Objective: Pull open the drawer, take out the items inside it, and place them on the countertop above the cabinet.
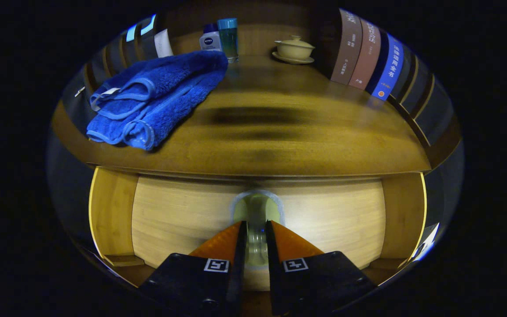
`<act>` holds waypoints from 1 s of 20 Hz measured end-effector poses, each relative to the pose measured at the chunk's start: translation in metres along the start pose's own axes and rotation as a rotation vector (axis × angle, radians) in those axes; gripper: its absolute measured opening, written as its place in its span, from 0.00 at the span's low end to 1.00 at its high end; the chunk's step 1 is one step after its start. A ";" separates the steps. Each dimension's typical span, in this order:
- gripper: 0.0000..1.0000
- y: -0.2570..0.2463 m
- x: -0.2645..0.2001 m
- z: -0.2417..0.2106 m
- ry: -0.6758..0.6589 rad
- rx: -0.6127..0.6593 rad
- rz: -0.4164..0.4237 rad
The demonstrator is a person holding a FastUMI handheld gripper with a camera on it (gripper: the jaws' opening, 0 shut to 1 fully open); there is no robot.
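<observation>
A pale wooden drawer front sits just under the countertop, and its inside is hidden. At its middle is a rounded, glassy handle. My gripper is right at the drawer front, with the fingers drawn close together on either side of that handle and pressing on it. The fingers' tips reach the lower part of the handle.
On the countertop a folded blue towel lies at the left. Two small bottles stand behind it. A lidded cup on a saucer stands at the back, with a row of upright books on the right. Cabinet side panels flank the drawer.
</observation>
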State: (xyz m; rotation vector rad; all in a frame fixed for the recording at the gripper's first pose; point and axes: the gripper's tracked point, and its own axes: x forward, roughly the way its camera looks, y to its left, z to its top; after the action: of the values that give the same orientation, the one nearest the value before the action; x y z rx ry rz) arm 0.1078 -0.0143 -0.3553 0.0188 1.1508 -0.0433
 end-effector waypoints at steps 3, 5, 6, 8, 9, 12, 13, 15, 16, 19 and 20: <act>0.29 -0.002 -0.028 -0.002 -0.064 0.024 0.020; 0.29 -0.005 -0.037 0.003 -0.107 0.026 0.019; 0.29 -0.003 -0.038 0.002 -0.107 0.033 0.026; 0.19 -0.004 -0.031 0.000 -0.073 0.059 0.025; 0.09 -0.001 -0.020 0.002 -0.064 0.057 0.030; 0.20 0.007 -0.018 -0.001 -0.048 0.036 0.049; 0.29 0.006 -0.017 -0.001 -0.054 0.033 0.041; 0.49 0.004 -0.010 -0.003 -0.035 0.037 0.033; 0.58 0.004 -0.005 -0.003 -0.021 0.040 0.030; 0.58 0.003 0.009 -0.009 0.033 0.029 0.021; 0.58 0.000 0.013 -0.013 0.063 0.023 0.012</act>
State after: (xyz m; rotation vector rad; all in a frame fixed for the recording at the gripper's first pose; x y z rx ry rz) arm 0.1011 -0.0139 -0.3727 0.0476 1.2129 -0.0461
